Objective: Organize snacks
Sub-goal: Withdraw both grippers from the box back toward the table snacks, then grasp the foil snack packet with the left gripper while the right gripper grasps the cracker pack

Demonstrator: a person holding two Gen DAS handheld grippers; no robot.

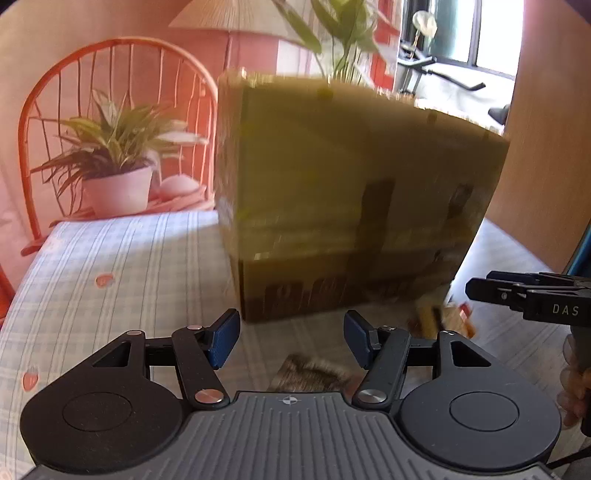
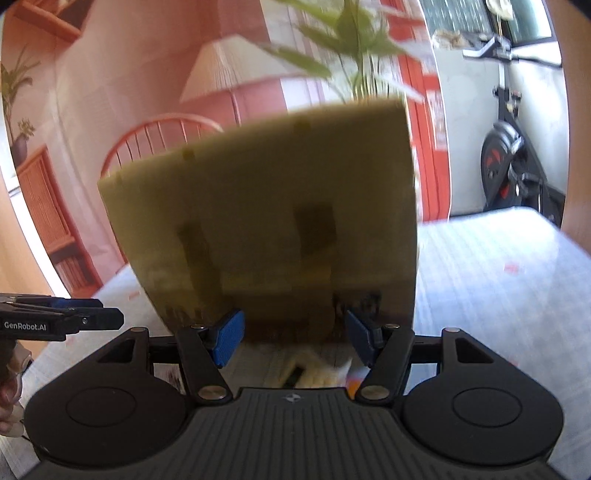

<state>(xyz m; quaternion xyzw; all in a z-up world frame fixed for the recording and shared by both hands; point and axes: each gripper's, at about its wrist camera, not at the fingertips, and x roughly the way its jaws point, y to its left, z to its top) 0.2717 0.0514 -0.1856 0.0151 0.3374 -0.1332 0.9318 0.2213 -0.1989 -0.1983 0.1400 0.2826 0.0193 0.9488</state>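
Note:
A tall yellow-green translucent bin [image 1: 354, 192] stands on the checked tablecloth [image 1: 110, 266], blurred; it also fills the right wrist view [image 2: 266, 214]. My left gripper [image 1: 291, 338] is open and empty, just short of the bin's front. A brown patterned snack packet [image 1: 314, 374] lies below its jaws and an orange packet [image 1: 443, 319] lies by the bin's right corner. My right gripper [image 2: 293, 341] is open and empty near the bin's base, over a pale snack packet [image 2: 321, 373]. The right gripper shows at the right edge of the left wrist view [image 1: 476, 288].
A potted plant [image 1: 114, 162] and an orange wire chair [image 1: 110, 74] stand behind the table's far left. A lamp [image 1: 236, 18] and a leafy plant [image 1: 343, 33] stand behind the bin. An exercise bike [image 2: 509, 155] is at the back right.

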